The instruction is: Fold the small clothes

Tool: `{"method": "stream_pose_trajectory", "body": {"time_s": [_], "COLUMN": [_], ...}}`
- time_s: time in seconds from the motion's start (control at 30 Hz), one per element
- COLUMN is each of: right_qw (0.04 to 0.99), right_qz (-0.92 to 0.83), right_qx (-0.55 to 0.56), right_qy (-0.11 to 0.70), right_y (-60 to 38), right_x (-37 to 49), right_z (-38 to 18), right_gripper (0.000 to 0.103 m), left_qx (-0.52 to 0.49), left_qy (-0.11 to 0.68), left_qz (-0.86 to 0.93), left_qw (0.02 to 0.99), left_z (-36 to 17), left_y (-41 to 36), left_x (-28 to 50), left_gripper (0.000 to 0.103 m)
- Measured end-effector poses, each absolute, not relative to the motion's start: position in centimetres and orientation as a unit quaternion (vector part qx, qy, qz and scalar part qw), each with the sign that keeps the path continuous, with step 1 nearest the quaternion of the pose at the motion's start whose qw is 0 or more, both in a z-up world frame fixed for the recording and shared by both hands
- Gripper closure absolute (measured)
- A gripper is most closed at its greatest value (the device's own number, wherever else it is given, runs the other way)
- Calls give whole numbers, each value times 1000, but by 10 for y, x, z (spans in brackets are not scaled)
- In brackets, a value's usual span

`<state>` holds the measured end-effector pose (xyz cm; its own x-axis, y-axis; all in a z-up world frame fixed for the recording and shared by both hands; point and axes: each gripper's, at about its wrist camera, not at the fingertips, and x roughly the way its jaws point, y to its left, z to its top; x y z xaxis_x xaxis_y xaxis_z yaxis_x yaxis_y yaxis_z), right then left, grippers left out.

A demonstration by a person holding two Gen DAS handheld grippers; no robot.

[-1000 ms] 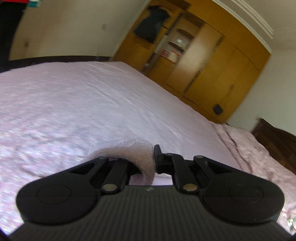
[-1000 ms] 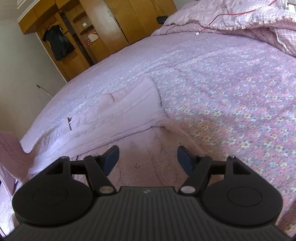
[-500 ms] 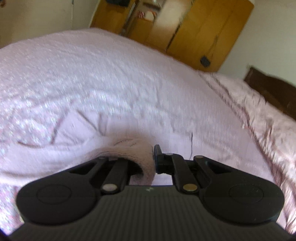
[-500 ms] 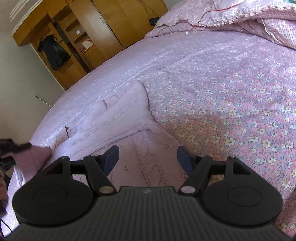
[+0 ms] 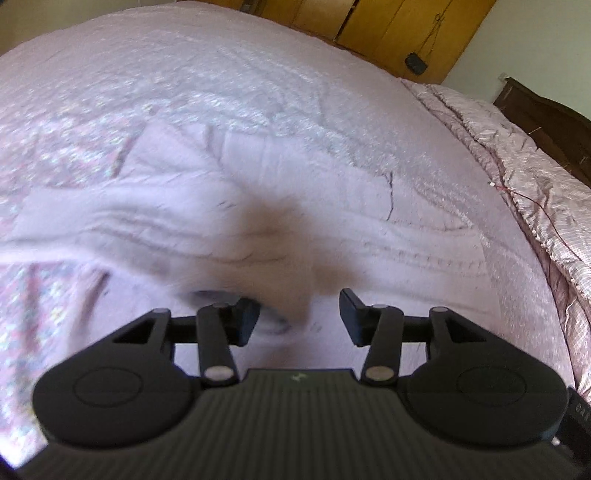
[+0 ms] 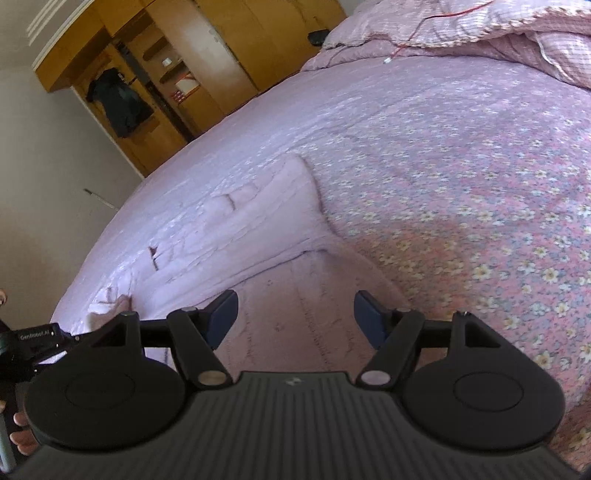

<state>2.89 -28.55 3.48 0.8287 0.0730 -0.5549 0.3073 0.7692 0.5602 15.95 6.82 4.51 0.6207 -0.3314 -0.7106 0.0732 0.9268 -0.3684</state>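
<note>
A small pale pink knitted garment (image 5: 229, 206) lies spread on the bed (image 5: 229, 74), which is covered with a pinkish sheet with small flowers (image 6: 480, 229); in the left wrist view the garment fills the middle of the picture, with one part folded over the body and a blurred fold of the knit just in front of the fingers; the left gripper (image 5: 299, 314) points down at this fold, and its jaws are opening at this moment; a bit of the fabric sits between them, close to the left finger (image 5: 245, 319), but the pads do not press on it as far as I can see, because this part is blurred; the right gripper (image 6: 295, 315) hovers over the lower part of the same garment (image 6: 258, 221), and its jaws stand wide with nothing clamped between them, only the knit lying flat under them; in the right wrist view the garment reaches from under the gripper toward the far side of the bed, and one sleeve-like part points to the upper right; at the left edge of this view a part of the other gripper and some fingers of a hand (image 6: 20, 432) are visible; behind the bed stands a yellow wooden wardrobe (image 6: 207, 55) with a dark piece of clothing (image 6: 118, 103) hanging in it; a crumpled quilt (image 6: 517, 40) lies at the far end, with a red cable (image 6: 443, 22) across it.
</note>
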Motion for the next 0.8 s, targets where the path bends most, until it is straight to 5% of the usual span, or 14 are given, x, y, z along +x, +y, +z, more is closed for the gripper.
{"method": "stream_pose_trajectory", "body": {"time_s": [0.8], "right_qw": [872], "right_qz": [184], "right_qx": [250], "right_qy": [378], "right_y": [-117], "right_x": [185], "right_z": [72], "right_gripper": [27], "left_qx": [-123], "left_qy": [411], "left_qz": [-34], "left_qw": [902], "left_z": [30], "left_y": [129], "left_x": [93], "left_gripper": [53]}}
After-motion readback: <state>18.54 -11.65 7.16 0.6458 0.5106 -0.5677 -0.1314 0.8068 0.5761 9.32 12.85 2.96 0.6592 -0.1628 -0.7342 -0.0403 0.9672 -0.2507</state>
